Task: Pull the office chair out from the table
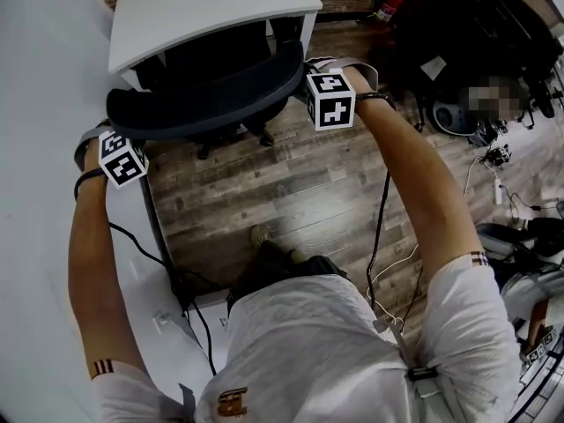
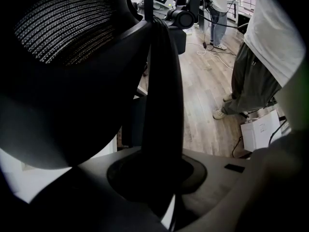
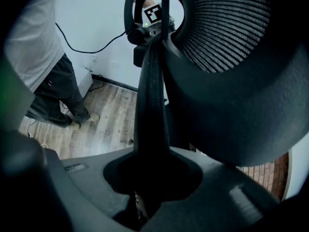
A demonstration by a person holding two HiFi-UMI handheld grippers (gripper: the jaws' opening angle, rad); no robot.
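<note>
The black office chair shows its curved backrest point(image 1: 203, 104) in the head view, with the seat still under the white table point(image 1: 211, 7). My left gripper point(image 1: 116, 129) is at the backrest's left end and my right gripper point(image 1: 302, 67) at its right end. In the left gripper view the backrest's dark rim point(image 2: 161, 81) runs straight down between the jaws of the left gripper point(image 2: 159, 178), which is shut on it. The right gripper view shows the same: the rim point(image 3: 152, 91) is clamped in the right gripper point(image 3: 152, 178). The chair's mesh point(image 3: 227, 23) fills the side.
A white wall point(image 1: 44, 104) runs along the left, with a black cable and a white box point(image 1: 211, 315) at its foot. Black bags point(image 1: 476, 33), a red extinguisher point(image 1: 388, 3) and loose cables point(image 1: 493, 174) lie at the right. Wooden floor point(image 1: 291, 192) lies behind the chair.
</note>
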